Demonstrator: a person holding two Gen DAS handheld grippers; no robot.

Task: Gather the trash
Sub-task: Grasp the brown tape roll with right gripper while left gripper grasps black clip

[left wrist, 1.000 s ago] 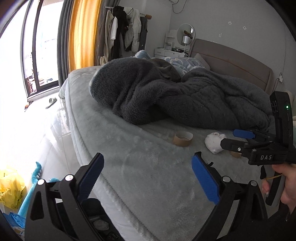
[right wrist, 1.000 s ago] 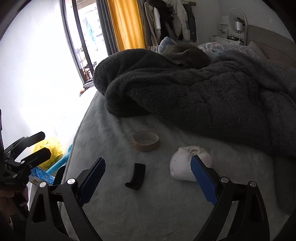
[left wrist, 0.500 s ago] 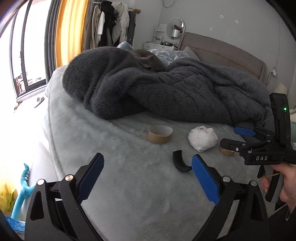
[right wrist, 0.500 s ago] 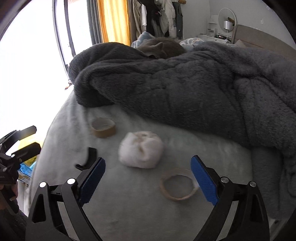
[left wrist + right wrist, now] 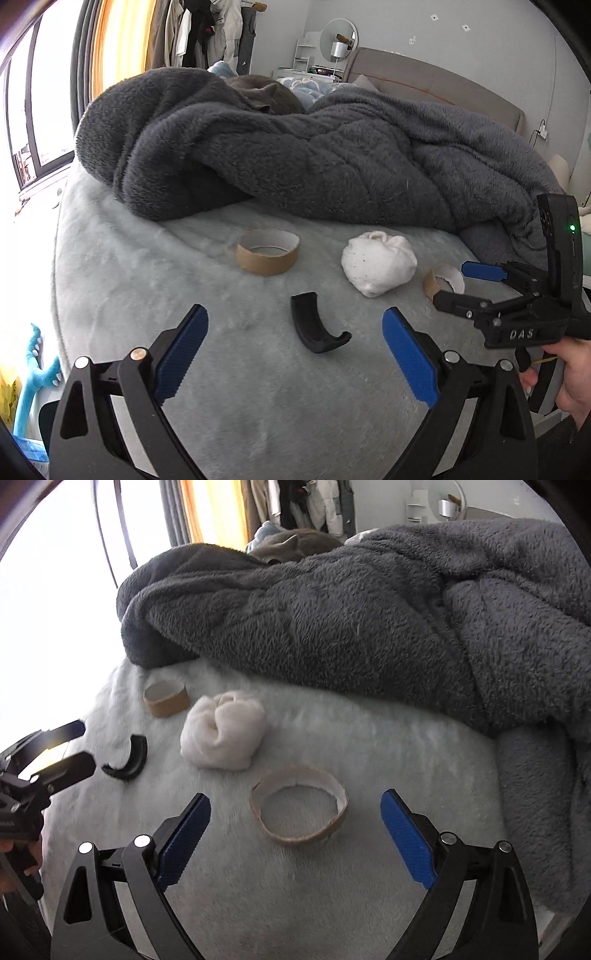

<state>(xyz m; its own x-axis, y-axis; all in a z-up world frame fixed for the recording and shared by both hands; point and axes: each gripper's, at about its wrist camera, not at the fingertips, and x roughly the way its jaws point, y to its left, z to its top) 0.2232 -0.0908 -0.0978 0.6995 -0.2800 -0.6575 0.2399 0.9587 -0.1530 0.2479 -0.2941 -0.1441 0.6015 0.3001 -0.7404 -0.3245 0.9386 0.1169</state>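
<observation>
On the pale fleece bed cover (image 5: 147,280) lie a brown cardboard tape ring (image 5: 266,251), a crumpled white wad (image 5: 378,258), a black curved plastic piece (image 5: 314,326) and a thin flattened cardboard ring (image 5: 443,282). My left gripper (image 5: 295,317) is open, low over the cover, and the black piece sits just ahead between its fingers. My right gripper (image 5: 295,801) is open with the thin ring (image 5: 300,837) lying between its blue pads. The right wrist view also holds the wad (image 5: 223,734), the tape ring (image 5: 166,698), the black piece (image 5: 129,757) and the left gripper (image 5: 83,744).
A bulky dark grey blanket (image 5: 332,158) is heaped just behind the trash, with a grey cat (image 5: 266,92) lying on top. A person's hand (image 5: 576,373) holds the right gripper (image 5: 454,282). The bed edge drops off at left, where a blue toy (image 5: 37,365) stands on the floor.
Both grippers have come forward over the bed and closer to the trash. The right one slid right, from the black piece to the thin ring. Both stayed open.
</observation>
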